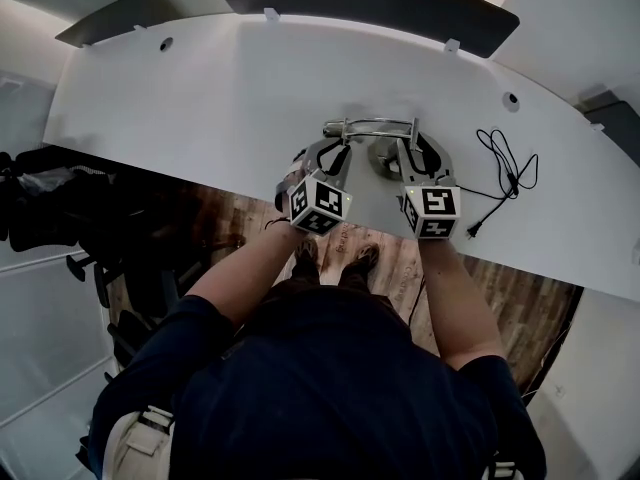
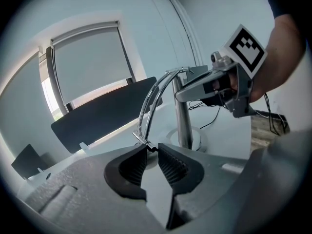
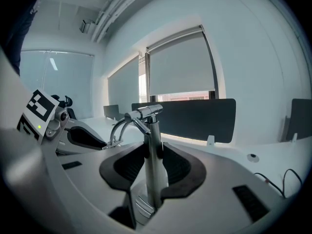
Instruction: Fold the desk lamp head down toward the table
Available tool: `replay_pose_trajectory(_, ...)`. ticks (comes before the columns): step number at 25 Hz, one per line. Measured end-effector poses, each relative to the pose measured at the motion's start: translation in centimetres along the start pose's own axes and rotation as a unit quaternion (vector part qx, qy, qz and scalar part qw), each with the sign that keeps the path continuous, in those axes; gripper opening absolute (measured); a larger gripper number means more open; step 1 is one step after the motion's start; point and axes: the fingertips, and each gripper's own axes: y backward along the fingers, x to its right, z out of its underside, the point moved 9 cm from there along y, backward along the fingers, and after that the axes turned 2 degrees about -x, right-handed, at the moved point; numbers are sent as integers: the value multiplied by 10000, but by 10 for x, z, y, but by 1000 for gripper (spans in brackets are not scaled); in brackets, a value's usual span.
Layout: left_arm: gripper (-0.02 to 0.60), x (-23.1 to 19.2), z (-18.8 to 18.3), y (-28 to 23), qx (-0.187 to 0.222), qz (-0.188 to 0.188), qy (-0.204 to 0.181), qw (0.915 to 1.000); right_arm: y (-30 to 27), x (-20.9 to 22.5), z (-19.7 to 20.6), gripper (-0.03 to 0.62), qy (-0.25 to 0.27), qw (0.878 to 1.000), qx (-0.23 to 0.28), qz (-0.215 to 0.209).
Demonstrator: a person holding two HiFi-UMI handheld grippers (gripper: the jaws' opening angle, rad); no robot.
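A white desk (image 1: 200, 98), backed by a dark screen (image 1: 380, 3), is being used as the work surface, with the lamp (image 1: 380, 128) standing near its front edge, directly before the person. The lamp is being handled from both sides. Its upright post (image 3: 155, 126) is being clamped between the pads of the right gripper (image 3: 155, 147), apparently so that the base (image 2: 197, 141) is pinned against tipping while the other end is worked. The head (image 2: 152, 99), a thin chrome arc running from the post's top, is already being carried low, its tip close to the desk. That tip is being pinched by the left gripper (image 2: 152, 147), whose jaws are drawn almost together on it. Judging by this hold, the folding is being finished rather than begun, and the last stretch is probably being governed by the hinge at the post's top. A black cable (image 1: 505, 168) is being left loose on the desk to the right, well apart from both grippers.
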Motion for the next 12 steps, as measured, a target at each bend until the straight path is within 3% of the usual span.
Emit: replay_pose_trajectory(12, 63, 17, 2, -18, -105, 107, 189, 9997, -1, 0, 0, 121, 32, 10000, -19, -6)
